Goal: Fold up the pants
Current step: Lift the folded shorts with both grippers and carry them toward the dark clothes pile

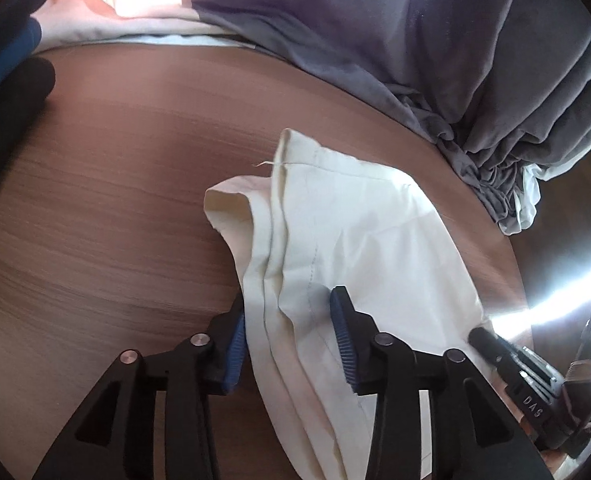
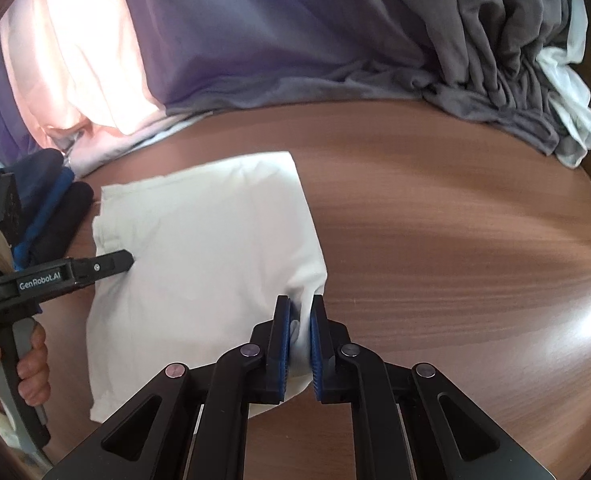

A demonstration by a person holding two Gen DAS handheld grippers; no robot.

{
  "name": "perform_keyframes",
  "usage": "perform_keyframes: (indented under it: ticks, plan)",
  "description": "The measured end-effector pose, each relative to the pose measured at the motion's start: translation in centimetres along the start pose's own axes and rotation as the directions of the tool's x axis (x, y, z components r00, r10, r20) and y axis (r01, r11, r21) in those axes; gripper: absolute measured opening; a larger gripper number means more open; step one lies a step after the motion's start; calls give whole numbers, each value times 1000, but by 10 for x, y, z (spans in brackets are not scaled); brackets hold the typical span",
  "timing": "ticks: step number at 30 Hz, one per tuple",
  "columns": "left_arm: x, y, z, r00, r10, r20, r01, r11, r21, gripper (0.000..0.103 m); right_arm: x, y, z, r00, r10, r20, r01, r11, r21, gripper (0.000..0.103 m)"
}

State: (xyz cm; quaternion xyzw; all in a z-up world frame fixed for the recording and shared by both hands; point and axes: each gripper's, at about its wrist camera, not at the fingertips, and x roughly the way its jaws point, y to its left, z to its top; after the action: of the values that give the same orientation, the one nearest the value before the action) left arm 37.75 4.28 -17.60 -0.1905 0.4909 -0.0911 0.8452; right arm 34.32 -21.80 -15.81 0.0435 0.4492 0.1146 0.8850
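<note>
A brown wooden table (image 2: 435, 216) fills both views, its far edge buried under a heap of grey, purple and pink laundry (image 2: 279, 36) that runs out of frame. The folded white pants (image 2: 199, 248) lie flat on the table, their near edge hidden behind the tools. The left gripper (image 1: 291, 312) stands with jaws apart astride a fold, pads not pressing it. The right gripper (image 2: 300, 312) pinches a corner of the pants. A hand (image 2: 31, 368) shows, partly cut off.
</note>
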Motion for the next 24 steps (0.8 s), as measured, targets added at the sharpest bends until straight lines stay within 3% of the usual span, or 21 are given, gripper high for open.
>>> perform_keyframes:
  ticks: [8, 10, 12, 17, 21, 24]
  plan:
    - [5, 4, 1, 997, -75, -26, 73, 995, -62, 42, 13, -4, -4, 999, 3, -38, -2, 1000, 10, 13]
    - [6, 4, 2, 993, -112, -30, 110, 992, -64, 53, 16, -4, -4, 999, 3, -46, -2, 1000, 12, 14]
    - [8, 1, 4, 992, -118, -35, 116, 992, -55, 54, 18, -4, -3, 999, 4, -49, -3, 1000, 16, 14]
    - [16, 2, 4, 987, -154, -39, 151, 986, -74, 37, 22, -6, -3, 998, 27, -52, -26, 1000, 18, 14]
    - [11, -3, 7, 985, -173, -22, 171, 983, -65, 18, 20, -8, -3, 999, 19, -41, -19, 1000, 23, 11]
    - [2, -13, 10, 983, -184, -3, 184, 982, -28, 15, 9, -7, 0, 1000, 6, -8, -6, 1000, 26, 10]
